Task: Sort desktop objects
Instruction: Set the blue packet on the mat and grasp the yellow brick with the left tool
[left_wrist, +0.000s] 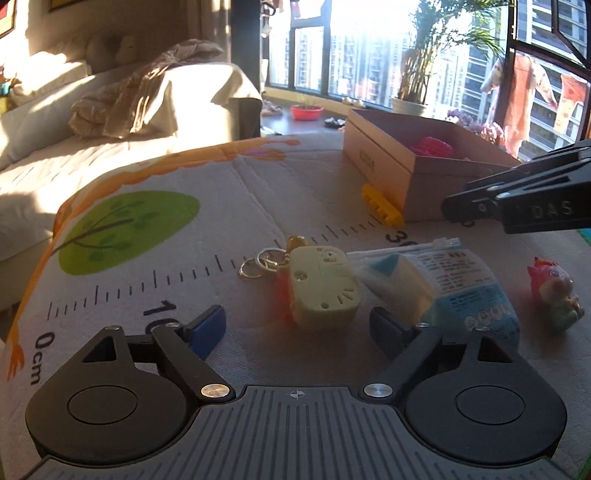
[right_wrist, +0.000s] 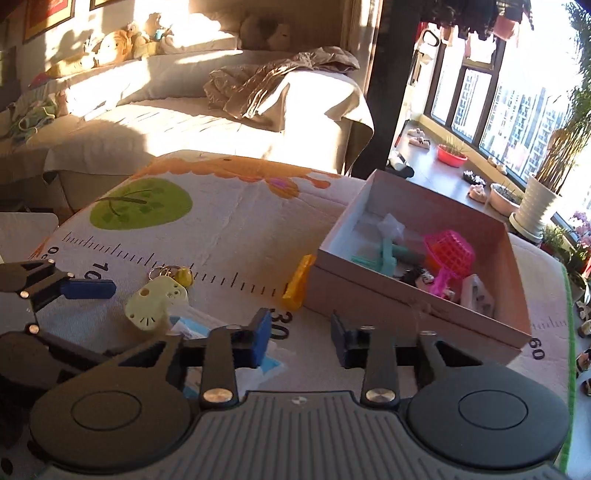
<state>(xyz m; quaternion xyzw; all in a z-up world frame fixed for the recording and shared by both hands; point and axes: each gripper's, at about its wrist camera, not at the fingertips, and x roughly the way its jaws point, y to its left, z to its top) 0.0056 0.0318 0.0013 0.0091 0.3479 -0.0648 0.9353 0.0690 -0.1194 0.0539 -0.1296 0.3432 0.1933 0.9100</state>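
My left gripper (left_wrist: 297, 326) is open and empty, its fingers either side of a pale yellow toy keychain (left_wrist: 323, 282) lying on the mat; the toy also shows in the right wrist view (right_wrist: 155, 301). A light blue and white packet (left_wrist: 454, 280) lies just right of it. A yellow block (left_wrist: 382, 205) rests against the cardboard box (left_wrist: 373, 155). A small pink figurine (left_wrist: 554, 290) stands at the right. My right gripper (right_wrist: 301, 338) is open and empty, above the mat near the box (right_wrist: 498, 325), which holds a pink net basket (right_wrist: 448, 253) and other small items.
The printed play mat (left_wrist: 155, 221) with a ruler scale covers the table. A sofa with a blanket (right_wrist: 229, 110) lies behind. The window ledge holds a red bowl (right_wrist: 450, 155) and a potted plant (right_wrist: 537, 206). The right gripper's arm (left_wrist: 524, 203) reaches in from the right.
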